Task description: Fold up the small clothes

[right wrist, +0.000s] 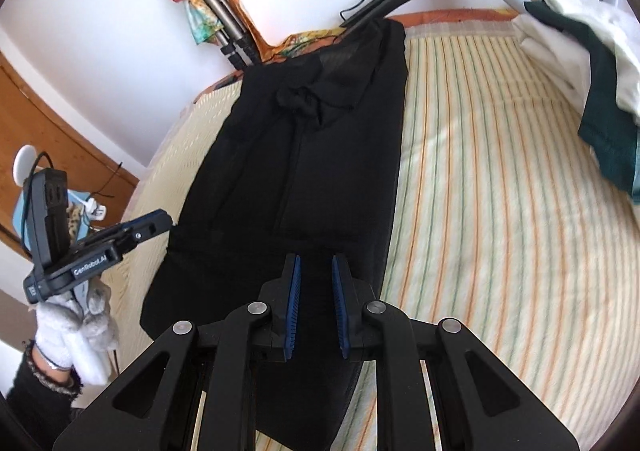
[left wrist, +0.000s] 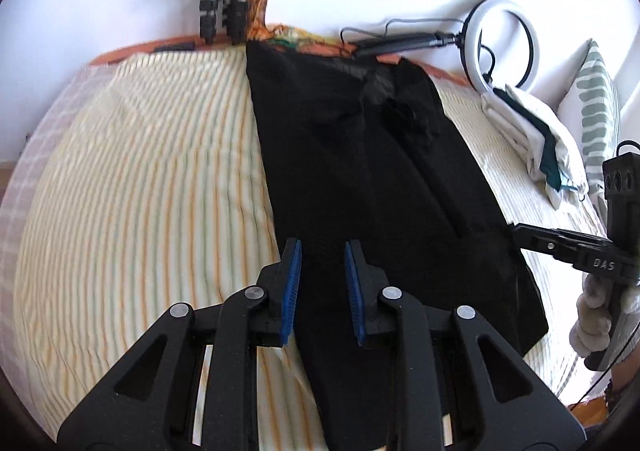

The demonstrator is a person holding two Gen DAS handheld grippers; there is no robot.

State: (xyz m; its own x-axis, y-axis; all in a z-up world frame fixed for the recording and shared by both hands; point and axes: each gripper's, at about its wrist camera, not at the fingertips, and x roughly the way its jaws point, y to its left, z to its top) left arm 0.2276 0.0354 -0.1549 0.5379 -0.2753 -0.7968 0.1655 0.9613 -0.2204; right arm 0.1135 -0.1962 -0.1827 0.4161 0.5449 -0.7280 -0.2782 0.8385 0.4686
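Note:
A long black garment (left wrist: 380, 179) lies flat and lengthwise on the striped bed; it also shows in the right wrist view (right wrist: 304, 179). A bunched knot of fabric sits near its far end (right wrist: 298, 99). My left gripper (left wrist: 322, 247) is open, with nothing between its blue pads, hovering over the garment's near left part. My right gripper (right wrist: 316, 261) is open and empty over the garment's near end. The right gripper also shows in the left wrist view (left wrist: 520, 231) at the garment's right edge. The left gripper shows in the right wrist view (right wrist: 164, 221) at the garment's left edge.
A pile of folded white and dark green clothes (left wrist: 532, 139) lies at the far right of the bed (left wrist: 140, 191). A ring light on a stand (left wrist: 504, 39) and tripod legs (left wrist: 220, 15) lean by the white wall. A patterned pillow (left wrist: 596, 111) stands far right.

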